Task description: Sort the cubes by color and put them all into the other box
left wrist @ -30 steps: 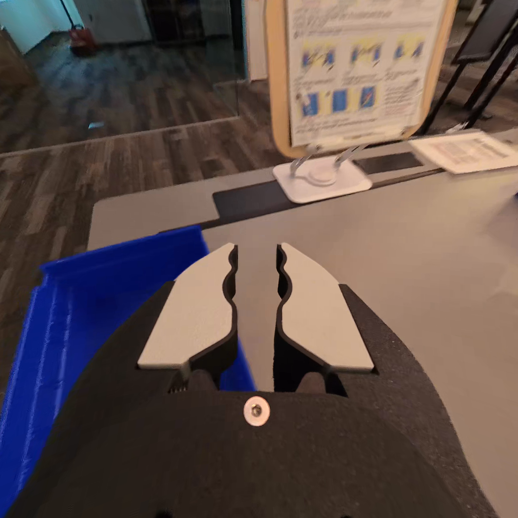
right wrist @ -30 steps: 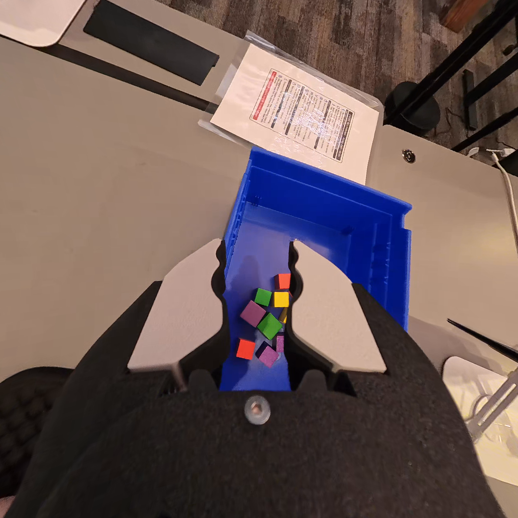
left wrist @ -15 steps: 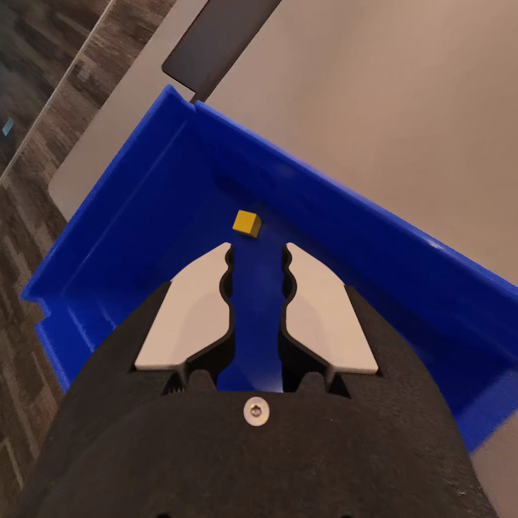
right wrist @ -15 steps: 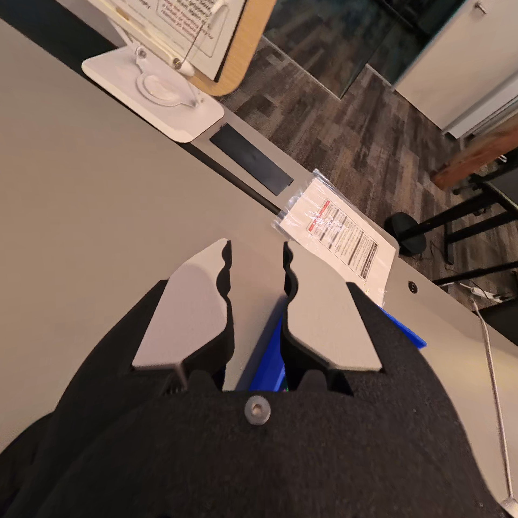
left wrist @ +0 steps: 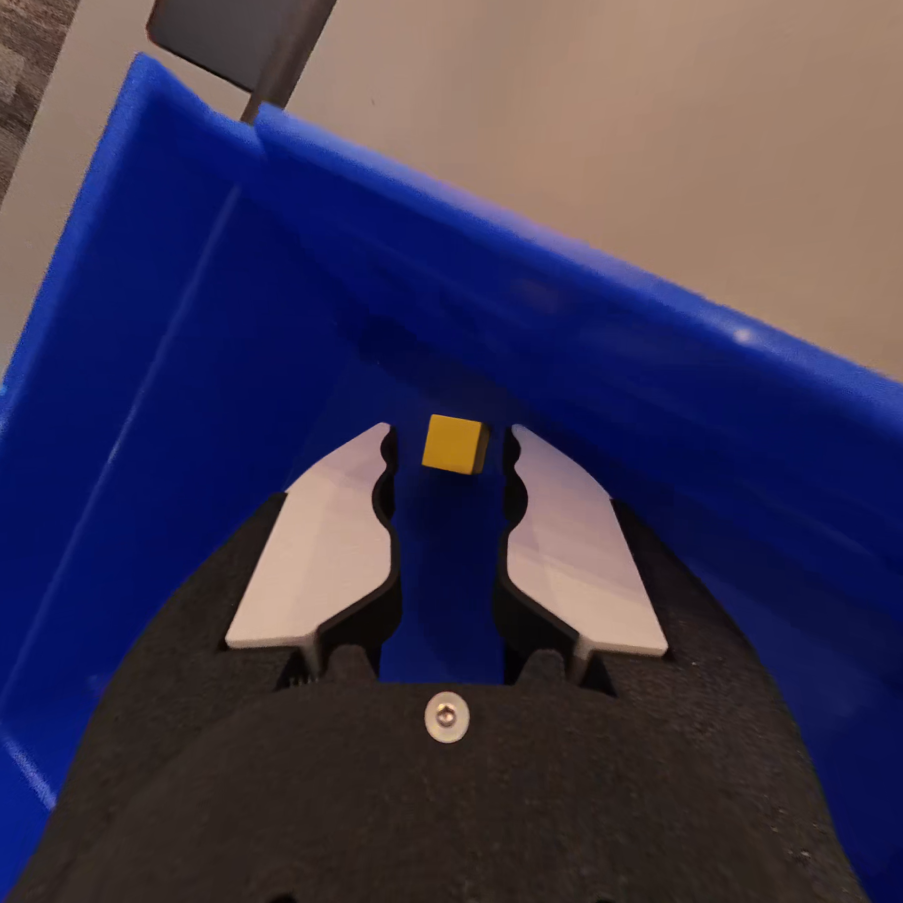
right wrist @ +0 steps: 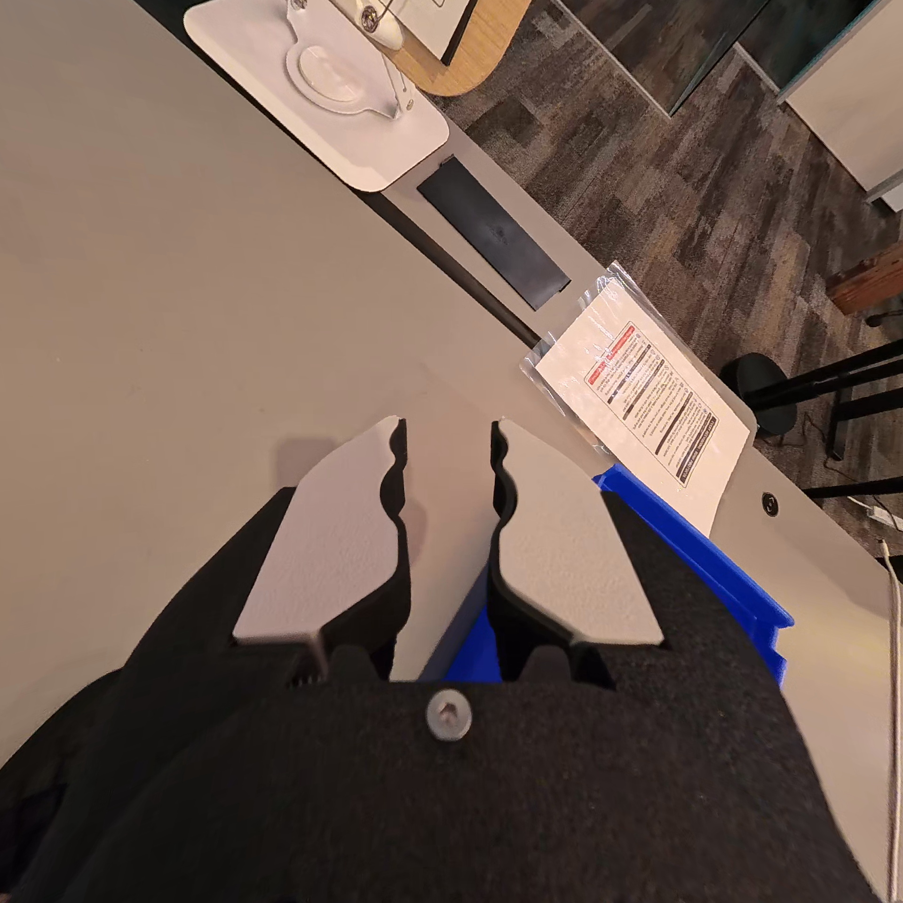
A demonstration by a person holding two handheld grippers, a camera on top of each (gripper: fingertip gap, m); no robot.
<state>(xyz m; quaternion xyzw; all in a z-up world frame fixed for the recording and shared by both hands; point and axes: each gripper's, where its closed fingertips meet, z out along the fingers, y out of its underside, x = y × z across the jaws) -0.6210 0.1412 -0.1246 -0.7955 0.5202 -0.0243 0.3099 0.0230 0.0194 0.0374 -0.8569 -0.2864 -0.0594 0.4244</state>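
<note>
a single yellow cube sits on the floor of a blue box, close to the foot of the box's far wall and near its far corner. it lies just between the tips of the left claw, with a thin gap of blue visible on either side, so the fingers are not touching it. the left claw is spread apart and empty, reaching down inside the box, whose walls rise on the left and across the top of the left wrist view. beyond the box's rim lies the grey tabletop, and a dark flat panel set into it shows just past the box's far corner.

in the right wrist view the right claw is also spread apart and holds nothing; it hangs above bare tabletop. just under and to the right of its right finger the rim and wall of a blue box show, mostly hidden by the claw's black body; whatever is inside cannot be seen. past that box a printed sheet in a clear sleeve lies flat near the tabletop's edge. farther along the edge a dark rectangular panel is set into the surface, and beyond it stands a white stand base carrying a wood-edged board. dark wood-pattern flooring fills the upper right.
</note>
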